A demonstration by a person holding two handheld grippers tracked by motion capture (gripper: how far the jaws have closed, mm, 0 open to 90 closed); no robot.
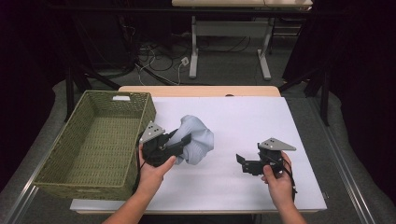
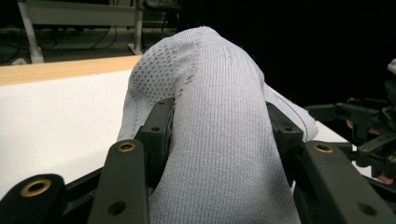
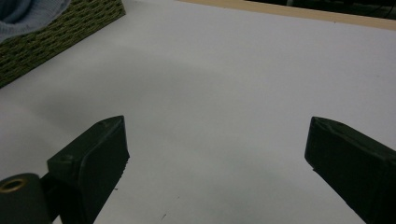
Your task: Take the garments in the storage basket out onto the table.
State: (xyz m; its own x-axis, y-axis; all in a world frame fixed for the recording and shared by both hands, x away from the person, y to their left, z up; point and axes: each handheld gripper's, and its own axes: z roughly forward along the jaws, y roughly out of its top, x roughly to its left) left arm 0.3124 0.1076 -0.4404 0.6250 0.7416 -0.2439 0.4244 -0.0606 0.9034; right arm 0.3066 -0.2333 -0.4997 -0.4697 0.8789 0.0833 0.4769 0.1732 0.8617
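Currently, L gripper [image 1: 183,141] clamped on grey knit cloth [image 1: 198,138] (beside wicker basket [image 1: 95,186]), R gripper [image 1: 241,161] jaws apart, over white table [image 1: 243,116].

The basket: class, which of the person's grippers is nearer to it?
Left. The left gripper sits just beside the basket, clamped on a grey cloth; the right gripper is farther off across the table.

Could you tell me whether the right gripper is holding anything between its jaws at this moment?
No: in the right gripper view, the right gripper has its jaws spread wide with only the bare white table between them.
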